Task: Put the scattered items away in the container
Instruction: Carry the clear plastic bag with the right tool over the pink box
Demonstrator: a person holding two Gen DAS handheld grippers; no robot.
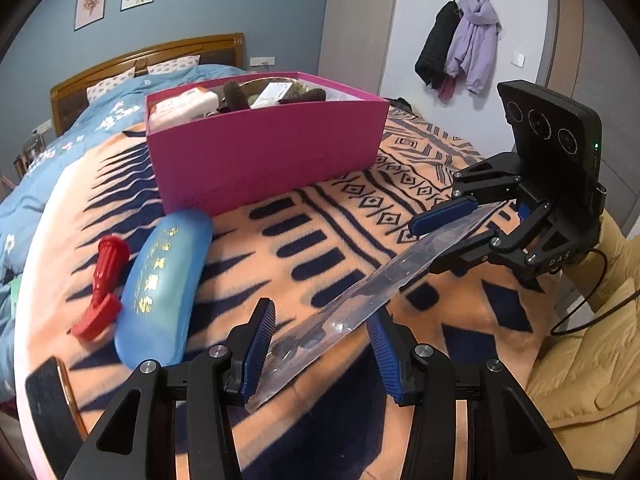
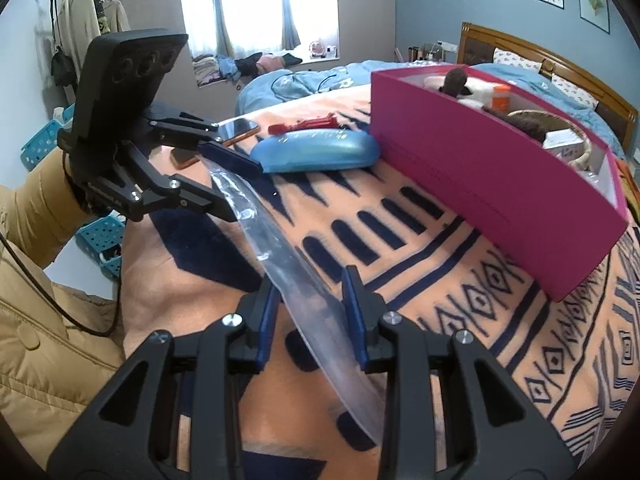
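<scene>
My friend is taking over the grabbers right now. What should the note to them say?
Left gripper and right gripper: jaws shut on opposite ends of the long clear plastic bag, lifted over the orange patterned blanket.
Pink cardboard box already holds several items.
Left to do: bag, blue oval case, red plastic tool and a phone go in the box.

Glossy clear plastic bag [image 1: 352,300]; fuzzy cloth blanket [image 1: 320,220]; matt box [image 1: 264,152].
</scene>
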